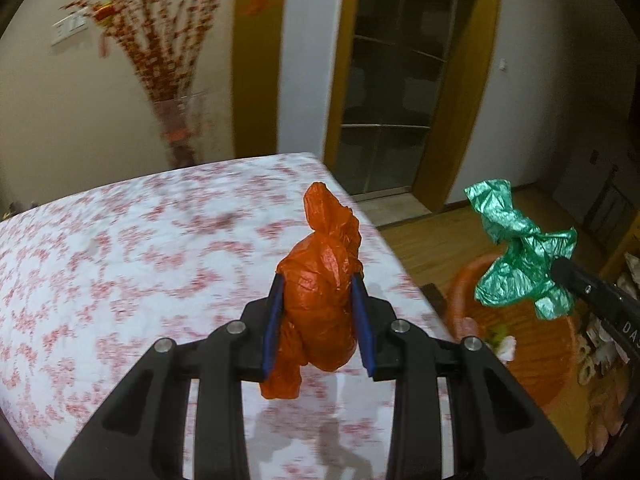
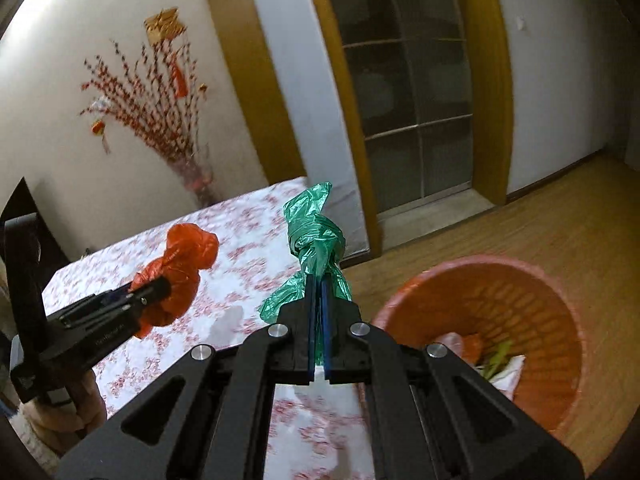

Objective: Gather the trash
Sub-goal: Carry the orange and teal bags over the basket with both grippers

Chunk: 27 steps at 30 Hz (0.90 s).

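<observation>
You hold two knotted plastic bags, one in each gripper, both lifted off the counter (image 1: 120,248) with its red-and-white floral cloth. Your left gripper (image 1: 319,292) has its fingers (image 1: 275,320) set fairly wide around the one orange bag (image 1: 322,300), which bulges between the blue pads and hangs below them, above the counter's right part. In the right wrist view the same orange bag (image 2: 176,276) shows at the left, clamped in the left gripper (image 2: 150,288).

Your right gripper (image 2: 319,292) has its fingers (image 2: 310,320) drawn narrow, nearly together, pinching the one green bag (image 2: 316,248) just below its knot; the twisted top stands up past the fingertips. From the left wrist view the green bag (image 1: 516,256) hangs out past the counter's edge, over the bin.

One orange slatted bin (image 2: 500,280) stands on the wooden floor (image 2: 560,216) just beside the counter's right edge. It already holds some scraps: white paper, something green, and pinkish pieces; you cannot count them exactly. One vase of red-blossom branches (image 1: 176,80) stands behind the counter by the wall.
</observation>
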Available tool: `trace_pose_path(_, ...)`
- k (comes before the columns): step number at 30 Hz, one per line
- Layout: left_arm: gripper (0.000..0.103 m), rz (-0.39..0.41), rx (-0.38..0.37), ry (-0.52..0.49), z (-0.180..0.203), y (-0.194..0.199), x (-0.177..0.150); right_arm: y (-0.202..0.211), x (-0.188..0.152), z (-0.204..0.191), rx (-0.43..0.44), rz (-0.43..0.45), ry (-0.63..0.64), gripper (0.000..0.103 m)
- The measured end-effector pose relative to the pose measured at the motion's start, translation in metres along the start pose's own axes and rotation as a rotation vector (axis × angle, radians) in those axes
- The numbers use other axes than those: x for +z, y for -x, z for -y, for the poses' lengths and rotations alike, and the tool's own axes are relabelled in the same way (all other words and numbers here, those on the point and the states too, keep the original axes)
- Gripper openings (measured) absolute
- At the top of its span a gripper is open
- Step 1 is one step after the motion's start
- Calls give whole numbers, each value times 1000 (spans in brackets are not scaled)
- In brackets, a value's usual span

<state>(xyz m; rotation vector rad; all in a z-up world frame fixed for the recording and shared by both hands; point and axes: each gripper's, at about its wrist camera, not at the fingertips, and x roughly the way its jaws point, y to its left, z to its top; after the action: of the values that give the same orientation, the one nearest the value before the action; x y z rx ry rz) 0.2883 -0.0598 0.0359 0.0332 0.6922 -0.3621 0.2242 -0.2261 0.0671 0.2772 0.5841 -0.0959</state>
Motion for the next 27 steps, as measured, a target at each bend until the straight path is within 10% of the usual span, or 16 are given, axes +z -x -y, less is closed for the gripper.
trace_pose_path(27, 32, -43, -222, -129, 155, -21, -7, 55, -6, 93, -125, 81, -134, 2)
